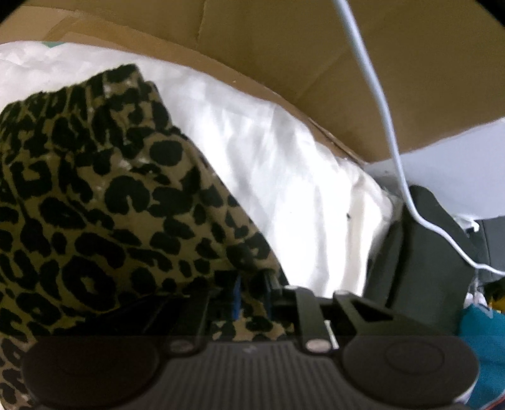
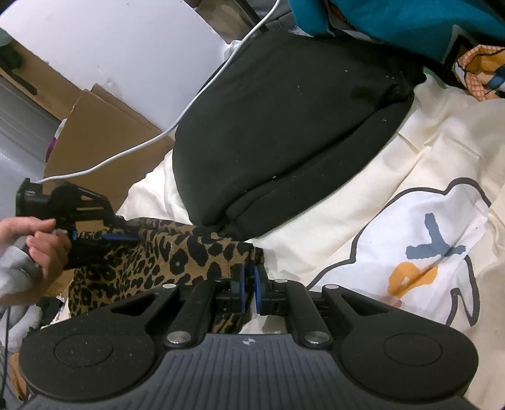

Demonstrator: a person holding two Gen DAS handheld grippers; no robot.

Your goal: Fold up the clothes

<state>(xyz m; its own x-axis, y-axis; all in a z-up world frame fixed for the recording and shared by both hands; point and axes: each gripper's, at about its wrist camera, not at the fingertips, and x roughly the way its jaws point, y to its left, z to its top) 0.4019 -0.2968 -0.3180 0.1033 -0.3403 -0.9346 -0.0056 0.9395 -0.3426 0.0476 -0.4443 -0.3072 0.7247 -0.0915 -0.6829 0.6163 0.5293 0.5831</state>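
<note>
A leopard-print garment (image 2: 176, 252) hangs between my two grippers above a cream bedspread (image 2: 363, 202). My right gripper (image 2: 249, 280) is shut on its right corner, the blue pads pinching the cloth. My left gripper (image 2: 104, 236), held by a hand at the left of the right wrist view, is shut on the other end of the garment. In the left wrist view the leopard garment (image 1: 104, 205) drapes over and hides most of the left gripper (image 1: 252, 284); its jaws stand close together on the cloth.
A folded black garment (image 2: 293, 132) lies on the bed beyond the leopard one. A white cable (image 2: 189, 116) runs over it. Cardboard boxes (image 1: 284, 63) stand beside the bed. A teal item (image 2: 394, 19) lies at the far right. The bedspread has a cartoon print (image 2: 435, 246).
</note>
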